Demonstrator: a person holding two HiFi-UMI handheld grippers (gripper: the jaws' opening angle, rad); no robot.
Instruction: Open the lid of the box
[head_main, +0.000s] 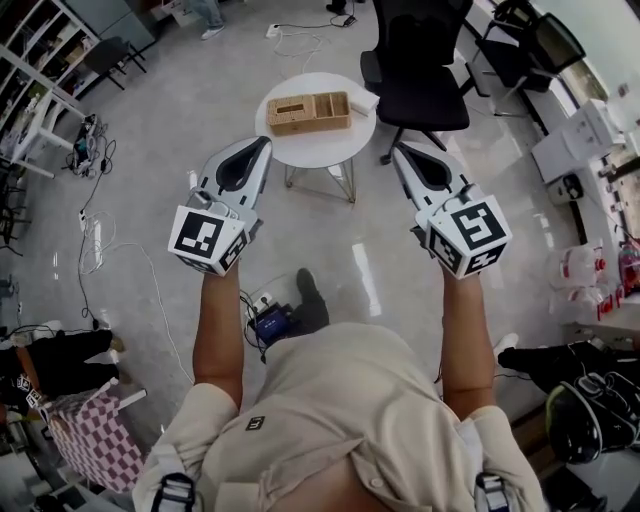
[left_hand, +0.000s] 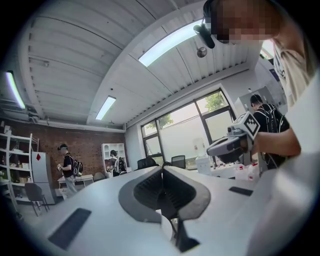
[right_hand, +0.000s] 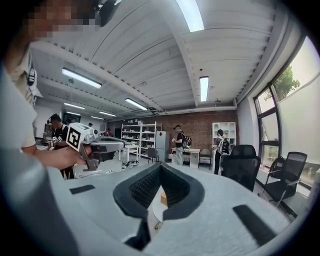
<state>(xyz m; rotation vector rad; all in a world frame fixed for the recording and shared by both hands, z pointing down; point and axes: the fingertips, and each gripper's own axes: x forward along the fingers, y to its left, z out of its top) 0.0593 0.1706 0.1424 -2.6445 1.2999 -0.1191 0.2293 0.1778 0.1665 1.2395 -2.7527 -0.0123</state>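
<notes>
A wooden box (head_main: 308, 112) with a slotted lid section and open compartments lies on a small round white table (head_main: 318, 150), ahead of me in the head view. My left gripper (head_main: 263, 146) is held level short of the table's left side, its jaws shut and empty. My right gripper (head_main: 399, 151) hovers short of the table's right side, also shut with nothing in it. In the left gripper view the jaws (left_hand: 162, 171) meet, and the right gripper (left_hand: 234, 145) shows beside them. Below the shut jaws (right_hand: 160, 169) in the right gripper view, a corner of the box (right_hand: 163, 198) peeks out.
A black office chair (head_main: 420, 70) stands just behind the table. Cables (head_main: 100, 240) trail over the glossy floor at the left, and a blue device (head_main: 272, 322) lies by my feet. Shelves (head_main: 40, 50) line the far left; bags (head_main: 590, 400) and benches sit at the right.
</notes>
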